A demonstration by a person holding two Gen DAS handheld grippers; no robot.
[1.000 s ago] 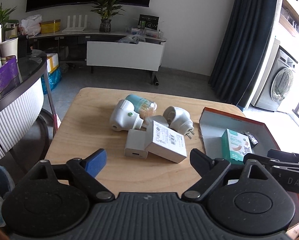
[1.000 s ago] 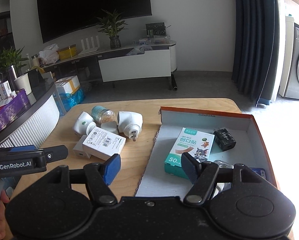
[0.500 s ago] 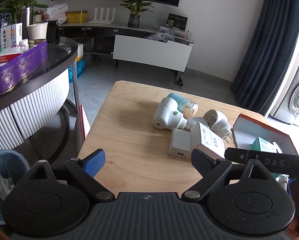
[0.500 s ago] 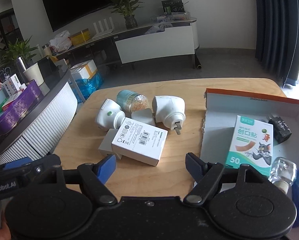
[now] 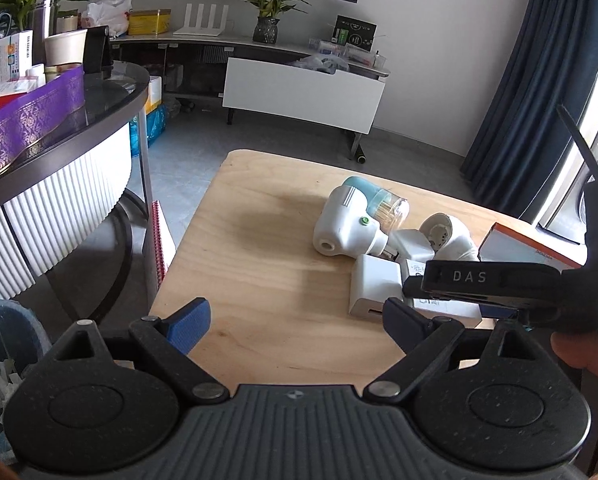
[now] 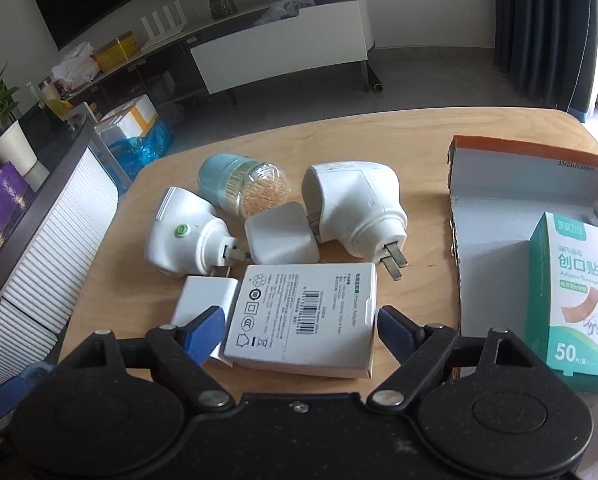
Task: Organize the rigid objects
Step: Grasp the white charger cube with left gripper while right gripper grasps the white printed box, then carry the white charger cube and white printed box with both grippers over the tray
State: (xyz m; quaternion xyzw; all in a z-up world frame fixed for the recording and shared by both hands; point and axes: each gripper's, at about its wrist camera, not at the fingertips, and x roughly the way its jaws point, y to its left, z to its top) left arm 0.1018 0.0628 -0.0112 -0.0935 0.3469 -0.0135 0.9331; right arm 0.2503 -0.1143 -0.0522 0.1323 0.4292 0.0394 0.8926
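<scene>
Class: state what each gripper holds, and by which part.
Nothing is held. The right gripper is opening around the white adapter box, pads not pressing; the left gripper is open over bare table.

Matte black, speckled plastic left gripper and right gripper, each with twin round discs, silver pivot screws, ribbed centre plate and blue-padded fingertips; white "DAS" lettering marks one side.

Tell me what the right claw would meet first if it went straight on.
Probably the white power-adapter box: it lies between the opening jaws of the right claw, untouched, though depth is uncertain.
</scene>
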